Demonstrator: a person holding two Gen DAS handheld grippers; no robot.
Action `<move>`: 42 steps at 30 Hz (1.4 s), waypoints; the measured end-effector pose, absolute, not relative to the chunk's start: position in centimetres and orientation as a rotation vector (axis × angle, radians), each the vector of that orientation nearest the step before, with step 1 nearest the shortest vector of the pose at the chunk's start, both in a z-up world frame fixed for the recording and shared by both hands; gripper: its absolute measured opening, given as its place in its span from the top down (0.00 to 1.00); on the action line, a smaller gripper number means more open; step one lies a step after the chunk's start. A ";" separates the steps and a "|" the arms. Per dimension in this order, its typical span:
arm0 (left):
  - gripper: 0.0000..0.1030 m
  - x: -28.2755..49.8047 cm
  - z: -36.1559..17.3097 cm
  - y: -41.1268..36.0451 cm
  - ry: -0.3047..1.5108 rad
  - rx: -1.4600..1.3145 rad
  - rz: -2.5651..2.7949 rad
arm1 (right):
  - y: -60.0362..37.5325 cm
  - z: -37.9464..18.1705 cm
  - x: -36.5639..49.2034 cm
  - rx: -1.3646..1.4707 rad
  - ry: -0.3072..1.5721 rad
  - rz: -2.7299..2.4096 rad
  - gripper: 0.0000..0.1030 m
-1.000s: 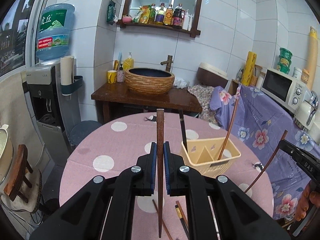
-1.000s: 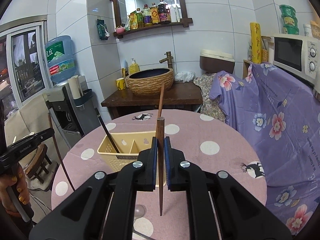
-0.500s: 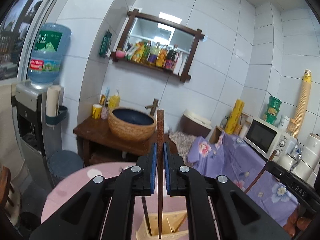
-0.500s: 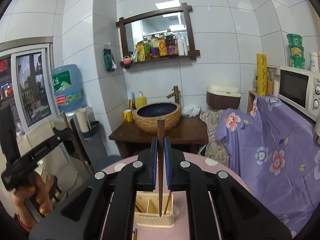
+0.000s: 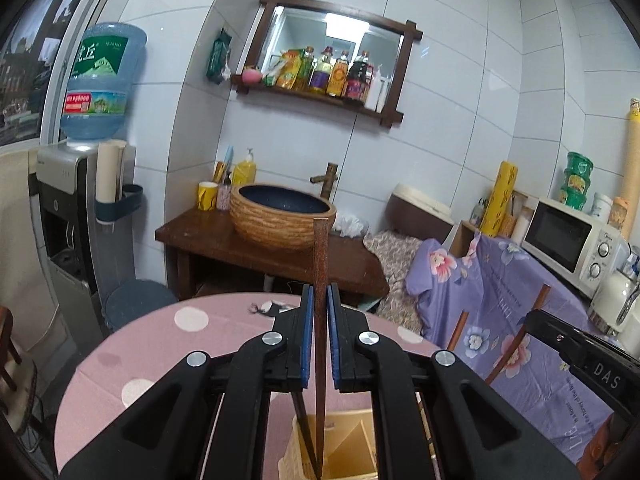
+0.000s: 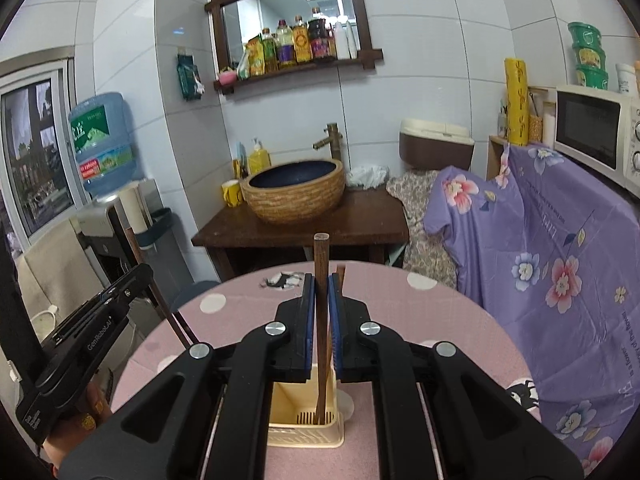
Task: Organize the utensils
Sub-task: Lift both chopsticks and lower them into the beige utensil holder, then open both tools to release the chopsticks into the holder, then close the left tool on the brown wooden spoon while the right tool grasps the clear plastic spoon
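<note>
Now left hand-held gripper (image 5: pixel 319 344) clenched on upright wooden chopstick (image 5: pixel 320 320); right hand-held gripper (image 6: pixel 321 328) likewise on another chopstick (image 6: pixel 321 320), tips over cream utensil basket (image 6: pixel 306 424).

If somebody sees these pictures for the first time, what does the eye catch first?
Each view is dominated by black jaws shut on an upright brown chopstick, its tip over the cream utensil basket on the pink dotted table. Behind stands a woven basin on a dark wooden stand.
</note>
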State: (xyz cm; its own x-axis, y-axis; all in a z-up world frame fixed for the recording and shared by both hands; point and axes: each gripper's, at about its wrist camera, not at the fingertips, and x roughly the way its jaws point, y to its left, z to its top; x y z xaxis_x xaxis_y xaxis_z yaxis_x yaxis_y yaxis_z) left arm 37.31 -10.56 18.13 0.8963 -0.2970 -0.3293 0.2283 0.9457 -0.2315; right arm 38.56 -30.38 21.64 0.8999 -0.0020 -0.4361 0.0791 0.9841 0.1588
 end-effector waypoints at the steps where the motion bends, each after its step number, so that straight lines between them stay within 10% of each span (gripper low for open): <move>1: 0.92 37.3 17.6 -10.6 0.379 -0.184 -0.275 | -30.2 21.0 38.7 0.172 0.459 -0.044 0.92; 16: 0.92 37.8 13.1 -10.9 0.496 -0.148 -0.278 | -29.5 17.4 39.3 0.149 0.483 -0.032 0.92; 18: 0.91 37.5 13.1 -10.9 0.495 -0.144 -0.284 | -29.4 17.2 39.0 0.135 0.481 -0.036 0.84; 20: 0.89 37.1 13.1 -10.8 0.491 -0.139 -0.296 | -29.4 17.2 38.6 0.134 0.467 -0.036 0.52; 24: 0.43 35.2 13.3 -10.1 0.476 -0.150 -0.309 | -29.5 16.8 37.0 0.124 0.434 -0.045 0.47; 27: 0.28 33.5 13.0 -9.0 0.478 -0.172 -0.317 | -29.5 16.3 35.2 0.113 0.417 -0.036 0.47; 42: 0.20 26.8 6.1 -4.4 0.657 -0.118 -0.294 | -26.1 5.7 28.7 0.022 0.591 0.070 0.38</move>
State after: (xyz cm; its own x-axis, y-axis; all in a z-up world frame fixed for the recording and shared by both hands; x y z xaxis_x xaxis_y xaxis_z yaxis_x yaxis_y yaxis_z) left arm 26.82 -4.38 6.11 0.7525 -0.3057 -0.5834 0.2316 0.9520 -0.2002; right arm 28.65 -26.09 5.72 0.8284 0.0718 -0.5555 -0.0594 0.9974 0.0403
